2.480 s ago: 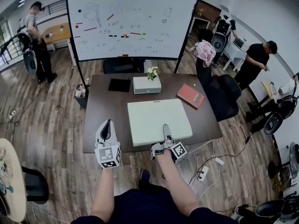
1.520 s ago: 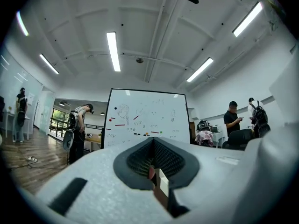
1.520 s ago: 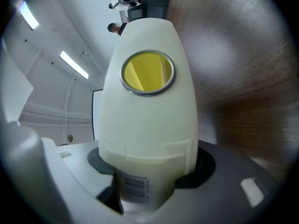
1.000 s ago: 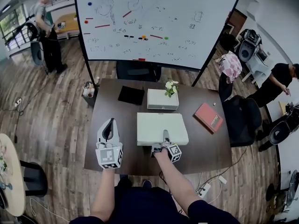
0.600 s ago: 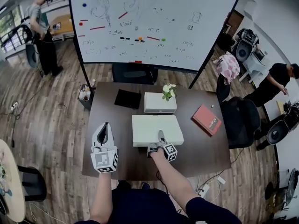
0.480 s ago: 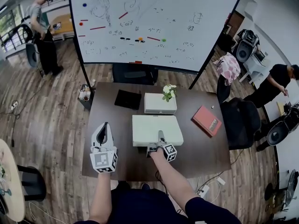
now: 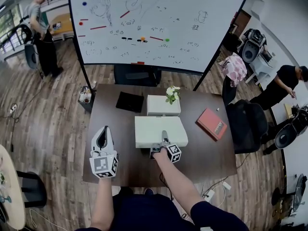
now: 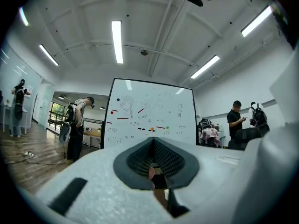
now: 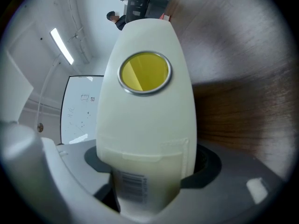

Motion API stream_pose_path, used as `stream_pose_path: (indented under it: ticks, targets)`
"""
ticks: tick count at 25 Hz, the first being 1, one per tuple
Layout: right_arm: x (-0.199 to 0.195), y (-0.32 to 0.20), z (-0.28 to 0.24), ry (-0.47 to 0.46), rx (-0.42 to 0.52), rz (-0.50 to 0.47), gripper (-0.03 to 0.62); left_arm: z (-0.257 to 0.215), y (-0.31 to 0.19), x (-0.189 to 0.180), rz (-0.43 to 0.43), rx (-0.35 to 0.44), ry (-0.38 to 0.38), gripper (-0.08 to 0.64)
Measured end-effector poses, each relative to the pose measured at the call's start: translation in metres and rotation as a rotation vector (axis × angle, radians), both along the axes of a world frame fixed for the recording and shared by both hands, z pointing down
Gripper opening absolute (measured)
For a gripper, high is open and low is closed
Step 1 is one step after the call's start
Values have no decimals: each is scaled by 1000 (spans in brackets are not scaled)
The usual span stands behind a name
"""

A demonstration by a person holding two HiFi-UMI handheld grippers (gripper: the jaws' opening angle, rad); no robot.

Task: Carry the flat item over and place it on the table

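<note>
Head view, flat item: the white flat item (image 7: 160,129) lies over the middle of the dark bench (image 7: 120,170). Its long axis runs left to right, parallel to the bench's near edge, broad face up. Whether it rests on the wood or sits just above it cannot be told.
Head view, right gripper: the right gripper (image 7: 164,139) has its claw on the middle of the item's near long edge, pointing away from the person.
Head view, left gripper: the left gripper (image 7: 102,134) is held at the bench's left near corner, well apart from the item.
Head view, obstructions: a white box (image 7: 162,107) with flowers (image 7: 171,91) stands just beyond the item's far edge. A black pad (image 7: 130,101) lies to the far left and a red book (image 7: 211,123) to the right, both apart from the item.
Head view, surroundings: a whiteboard (image 7: 154,23) stands behind the bench and an office chair (image 7: 245,124) at its right end.
Left gripper view, claw: pressed together, nothing pinched. It is aimed upward at the whiteboard (image 8: 149,111) and a standing person (image 8: 77,125).
Right gripper view, claw: pinching the flat item (image 9: 145,111), which extends straight away from the camera.
Right gripper view, markings: a yellow disc (image 9: 144,73) in a metal ring on the item's face, and a barcode label (image 9: 127,185) at the claw.
Right gripper view, bench: wood grain (image 9: 233,45) shows alongside, to the right.
</note>
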State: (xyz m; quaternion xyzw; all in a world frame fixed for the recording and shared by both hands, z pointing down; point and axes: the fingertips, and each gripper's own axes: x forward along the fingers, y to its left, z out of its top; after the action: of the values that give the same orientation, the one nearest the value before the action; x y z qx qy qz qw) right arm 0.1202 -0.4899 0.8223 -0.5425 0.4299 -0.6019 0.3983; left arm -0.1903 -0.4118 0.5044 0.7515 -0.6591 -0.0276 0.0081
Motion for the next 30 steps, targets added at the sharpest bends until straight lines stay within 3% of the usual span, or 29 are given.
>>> stream_pose_path:
  ticks: [3,8,18,26,30]
  targets:
    - [4,-2,2,6,-66,19,384,1,0,0,-2,-4,3,-5]
    - [9,4,9,33,-177,42,481,5,-3,2,2,-14,5,-5]
    - [11,43,26,197,-549,-64,601,8,-1,7,10,-31,49,-5]
    - [-11,23,-4,52,-435,-18,605,7,-5,11,23,-28,50,-5]
    - [-13,22,-14,42,-391,-28,604,6,-4,13,26,-26,47,-5]
